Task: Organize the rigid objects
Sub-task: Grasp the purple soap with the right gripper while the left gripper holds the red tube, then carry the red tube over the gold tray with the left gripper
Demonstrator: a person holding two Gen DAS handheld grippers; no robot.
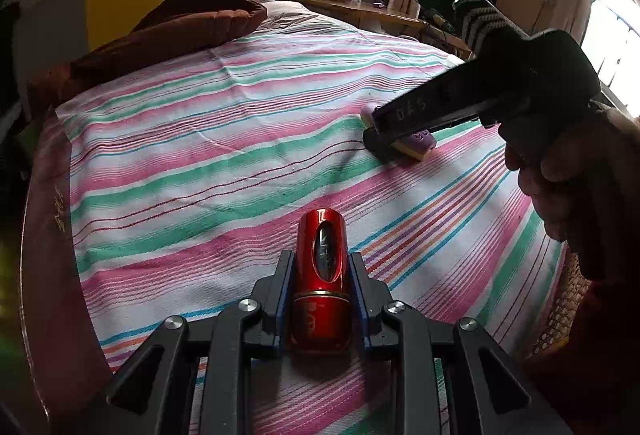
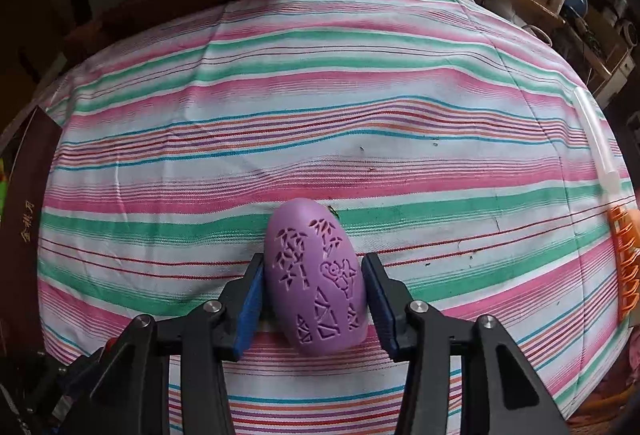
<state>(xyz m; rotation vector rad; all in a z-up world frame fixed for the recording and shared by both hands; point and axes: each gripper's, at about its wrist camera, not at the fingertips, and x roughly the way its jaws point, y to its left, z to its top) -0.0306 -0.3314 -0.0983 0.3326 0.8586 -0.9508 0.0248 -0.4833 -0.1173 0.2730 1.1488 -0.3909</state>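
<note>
Sorting small hard things on a striped bed (image 2: 360,35), one gripper loaded and the other closing in.

The left gripper (image 1: 320,287) is clamped on a red bottle (image 1: 320,263), held low over the near part of the sheet. To the far right, the right gripper (image 2: 314,299) straddles a purple case (image 2: 316,283) lying on the sheet; the left pad touches it, the right pad stands just clear. Next, I judge, the pads must close squarely on its rounded sides so it does not slip.

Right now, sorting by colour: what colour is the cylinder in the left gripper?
Glossy red cylinder, clearest from the left wrist.
</note>
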